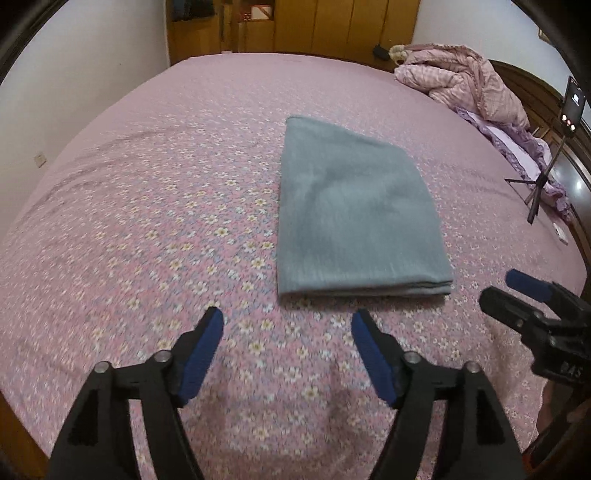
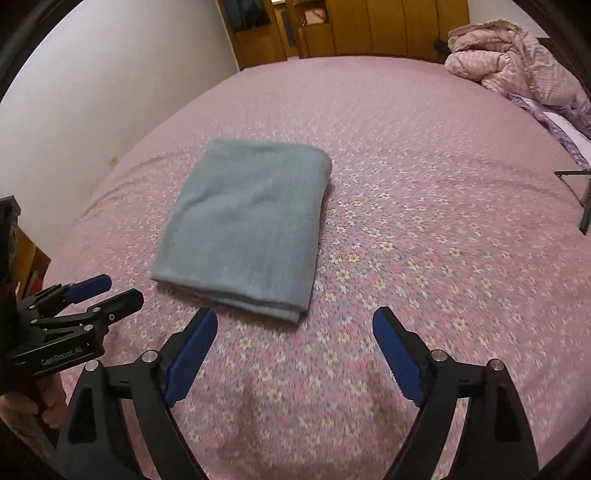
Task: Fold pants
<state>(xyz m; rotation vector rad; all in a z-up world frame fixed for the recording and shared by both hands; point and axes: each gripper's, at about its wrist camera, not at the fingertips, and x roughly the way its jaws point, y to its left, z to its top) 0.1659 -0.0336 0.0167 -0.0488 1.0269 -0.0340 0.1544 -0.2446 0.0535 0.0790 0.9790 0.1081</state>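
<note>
In the left wrist view, the left tongs [image 1: 287, 321] hover above the pink flower-printed bedsheet [image 1: 147, 221], their two blue-padded fingers [image 1: 201, 354] spread wide apart with nothing between them. Just beyond the fingertips lies the grey-blue cloth pants, folded into a flat rectangular stack [image 1: 354, 214], resting on the sheet with the layered open edges along the near side and a rounded fold at the far end. The pants touch neither tool. At the right edge the right tongs [image 1: 506, 291] enter from the side, near the folded stack's near right corner but clear of it; one black finger and one blue pad show with a gap between them. Farther back on the right sits a crumpled pink quilted blanket [image 1: 461, 81], and a phone on a black tripod [image 1: 546, 162] stands at the bed's right margin. A wooden wardrobe [image 1: 332, 26] fills the far wall.

In the right wrist view, the right tongs [image 2: 295, 321] likewise hold their blue pads well apart, empty, above the sheet. The folded pants lie ahead and to the left, the near corner just beyond the left finger. At the left edge the left tongs [image 2: 110, 291], black with blue pads parted, are held by a hand [image 2: 40, 402], beside the stack's near left corner without touching it.
</note>
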